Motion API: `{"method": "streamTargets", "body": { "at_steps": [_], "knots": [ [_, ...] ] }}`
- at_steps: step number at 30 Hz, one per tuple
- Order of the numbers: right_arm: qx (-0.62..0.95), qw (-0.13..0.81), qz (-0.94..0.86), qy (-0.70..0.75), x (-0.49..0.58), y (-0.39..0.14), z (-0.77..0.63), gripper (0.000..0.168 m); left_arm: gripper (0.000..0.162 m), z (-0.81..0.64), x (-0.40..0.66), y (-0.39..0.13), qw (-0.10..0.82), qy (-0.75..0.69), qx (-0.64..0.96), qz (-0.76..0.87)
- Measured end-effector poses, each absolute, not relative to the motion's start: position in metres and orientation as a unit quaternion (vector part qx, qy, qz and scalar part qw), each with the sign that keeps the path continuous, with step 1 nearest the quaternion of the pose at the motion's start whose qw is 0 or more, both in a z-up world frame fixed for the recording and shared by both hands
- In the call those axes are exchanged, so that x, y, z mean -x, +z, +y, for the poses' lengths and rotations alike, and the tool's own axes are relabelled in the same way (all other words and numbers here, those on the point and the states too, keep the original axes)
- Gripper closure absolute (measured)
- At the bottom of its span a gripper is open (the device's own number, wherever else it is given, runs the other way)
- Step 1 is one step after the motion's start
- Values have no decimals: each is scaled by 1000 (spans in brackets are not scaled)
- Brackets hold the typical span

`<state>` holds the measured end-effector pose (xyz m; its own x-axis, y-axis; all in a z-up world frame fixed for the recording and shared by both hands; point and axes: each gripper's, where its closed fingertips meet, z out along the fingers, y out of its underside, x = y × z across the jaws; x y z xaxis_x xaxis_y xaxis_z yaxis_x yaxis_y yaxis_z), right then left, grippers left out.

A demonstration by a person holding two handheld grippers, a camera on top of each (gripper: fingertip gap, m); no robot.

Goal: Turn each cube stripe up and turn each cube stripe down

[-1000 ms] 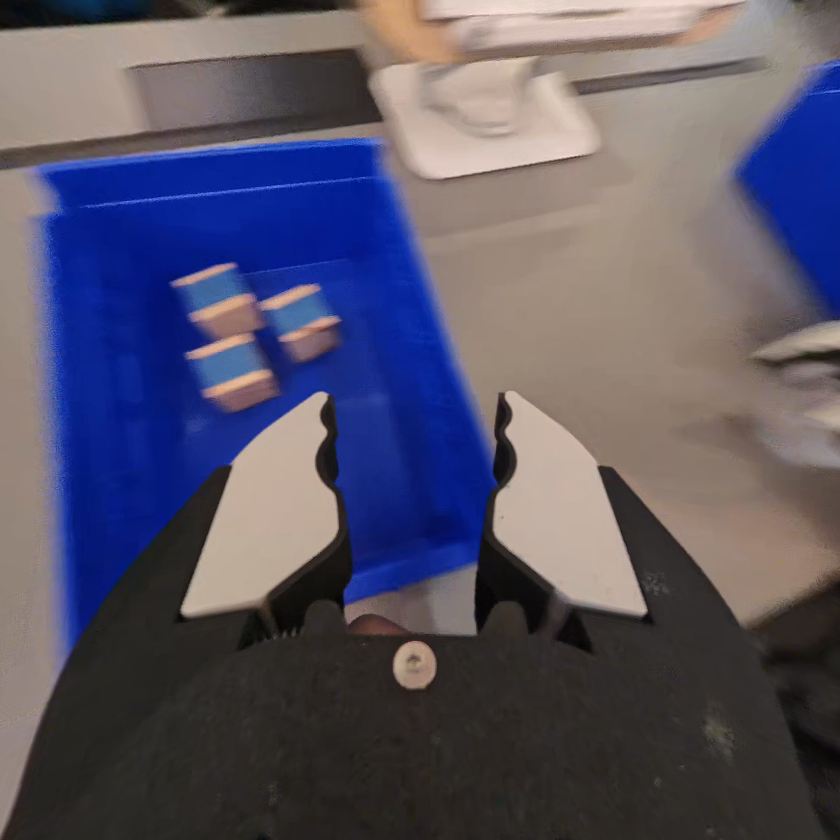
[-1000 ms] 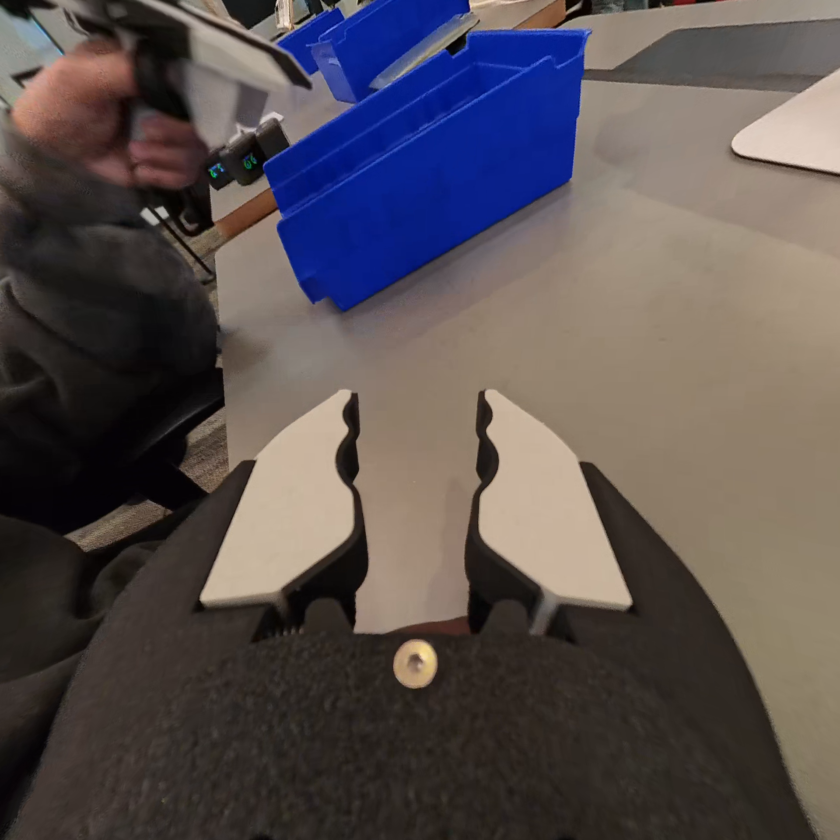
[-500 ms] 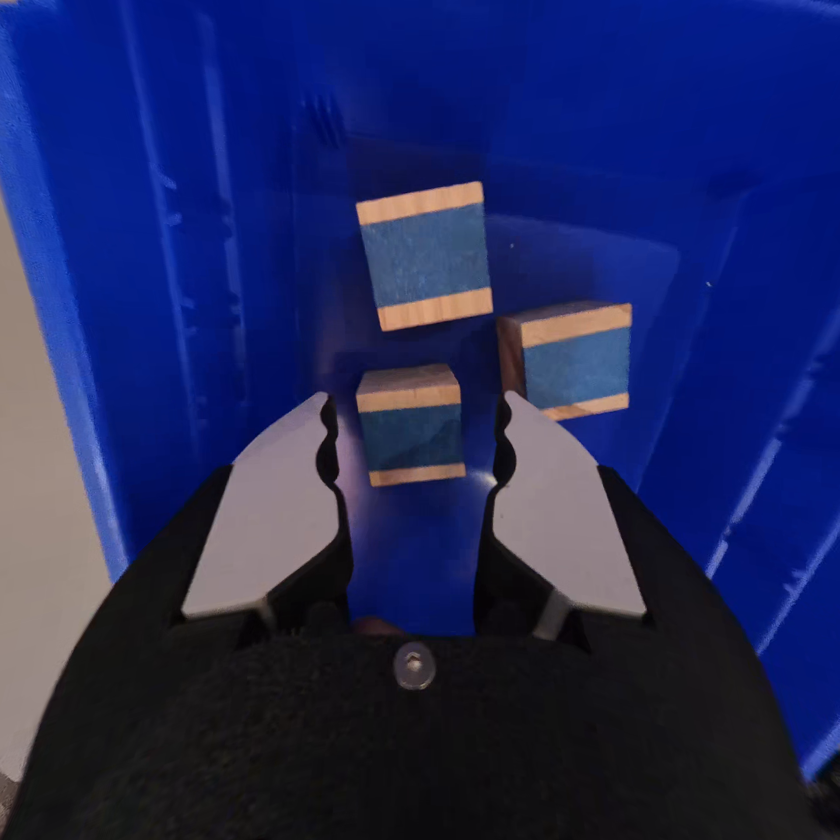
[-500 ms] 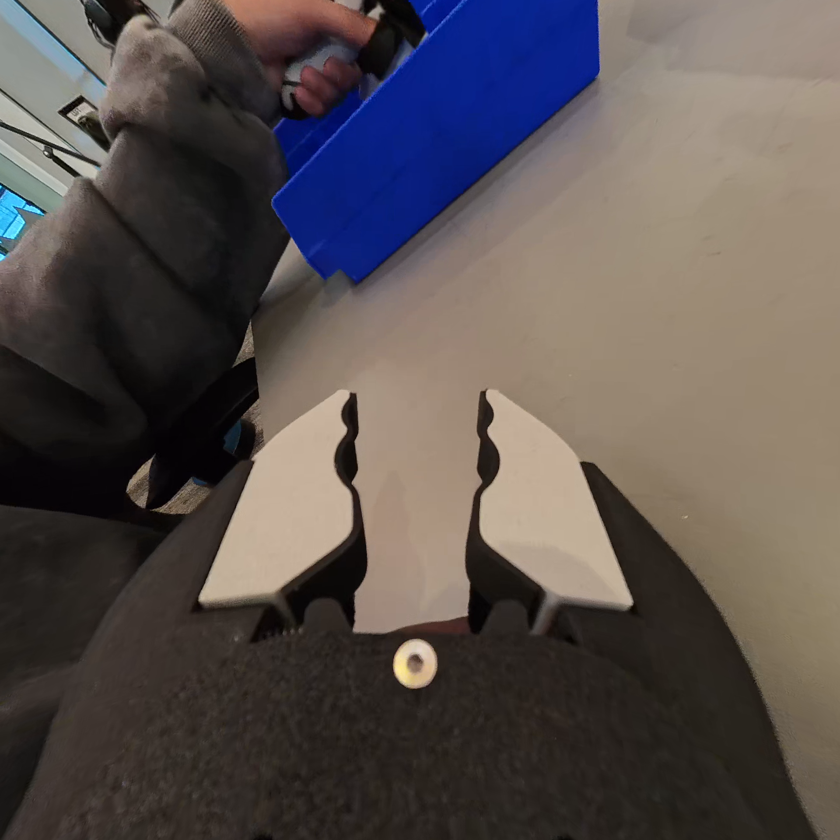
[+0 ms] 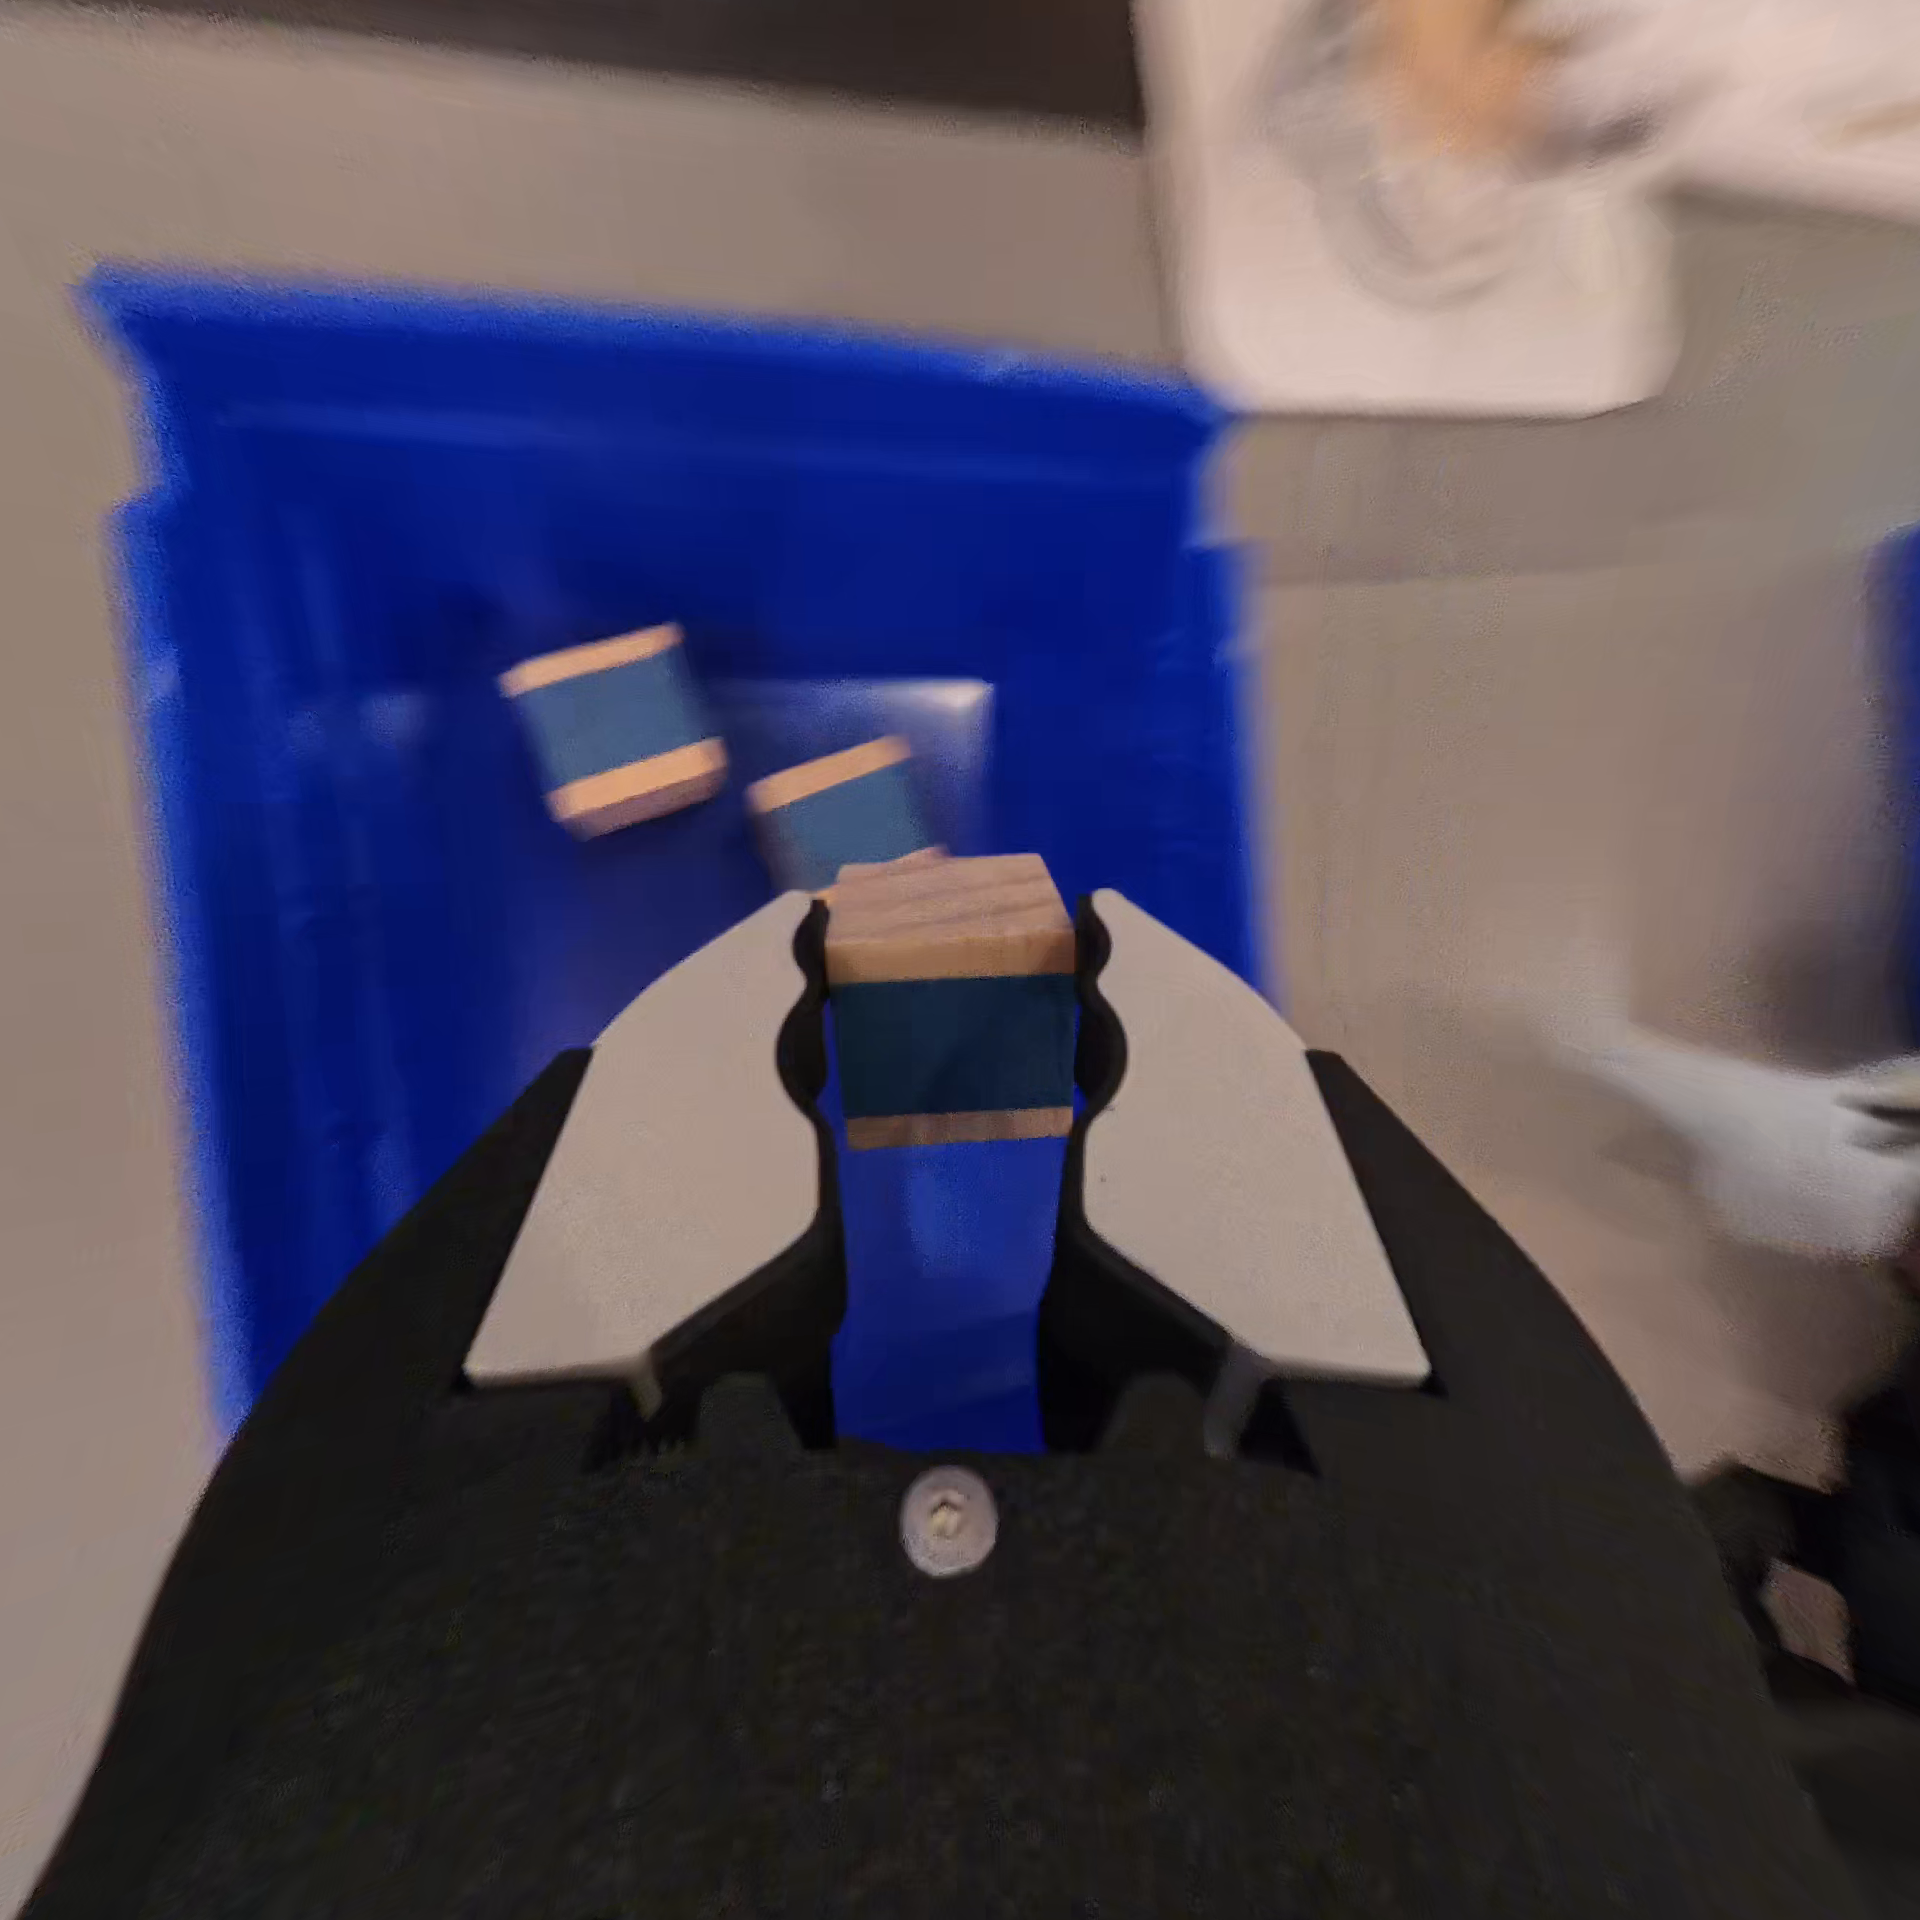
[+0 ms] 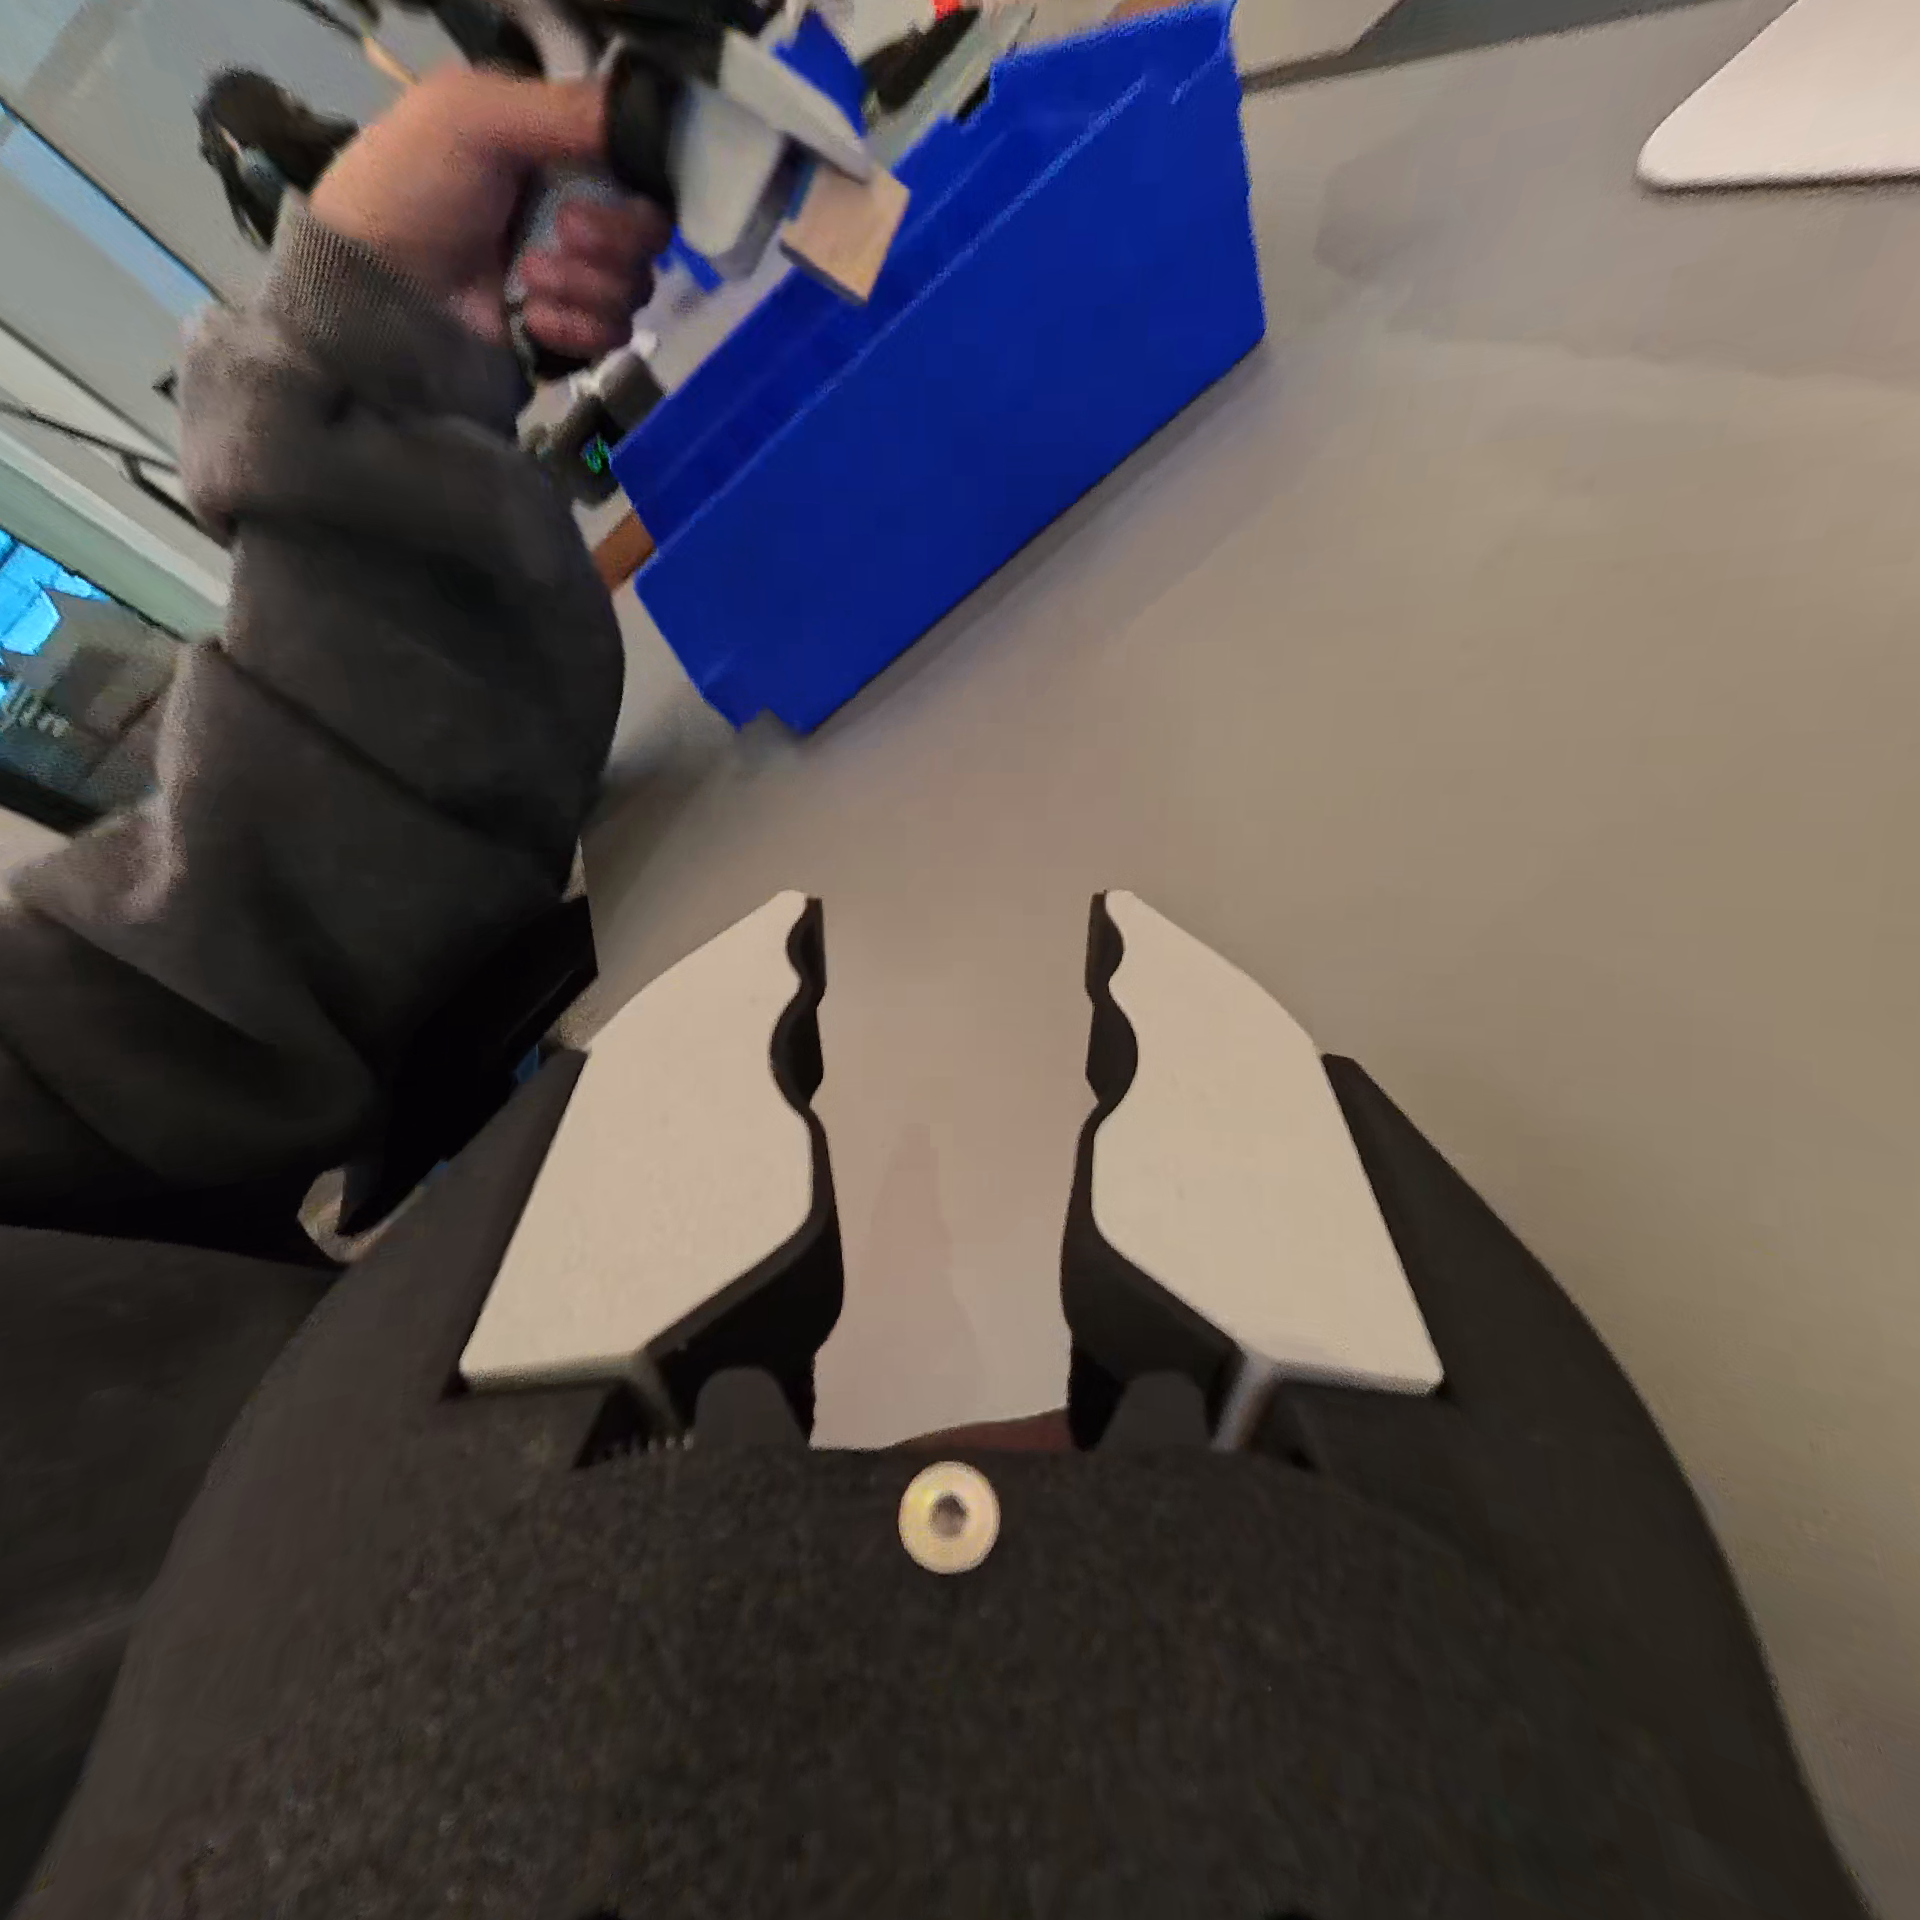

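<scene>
Three wooden cubes with blue stripe in sight. One, the held striped cube (image 5: 951, 1023), clamped between fingers of left gripper (image 5: 951, 997), raised above blue plastic bin (image 5: 416, 540); stripe faces camera, bare wood face on top. Two other cubes (image 5: 613, 727) (image 5: 836, 816) lie on bin floor, stripes up, blurred. Right gripper (image 6: 954, 987) released, jaws apart, nothing between, over grey tabletop (image 6: 1455, 831). Right view: person's hand (image 6: 488, 197), grey sleeve (image 6: 384, 644), second blue bin edge (image 5: 1896, 644) at right.

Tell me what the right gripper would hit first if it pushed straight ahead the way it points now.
Probably only the bare grey table. The right gripper is open and empty, and the blue bin sits left of its line, though depth is hard to judge.
</scene>
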<state>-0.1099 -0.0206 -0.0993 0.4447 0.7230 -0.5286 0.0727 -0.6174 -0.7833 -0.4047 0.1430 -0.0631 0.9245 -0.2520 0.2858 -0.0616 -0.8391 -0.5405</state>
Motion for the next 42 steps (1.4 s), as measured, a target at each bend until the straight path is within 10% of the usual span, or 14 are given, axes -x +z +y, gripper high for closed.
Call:
{"method": "streamTargets", "body": {
  "at_steps": [14,29,33,42],
  "knots": [
    [646,324,-117,682,126,-43,-27,107,118,3,147,15,273,-702,626,204],
    [647,340,-116,673,132,-51,-25,123,117,-12,110,-34,244,-655,676,235],
    [643,336,-113,679,130,-49,-25,123,81,0,138,-24,304,-598,705,230],
    [676,392,-131,610,105,-42,-12,123,86,-57,200,-131,384,-378,808,238]
  ]
}}
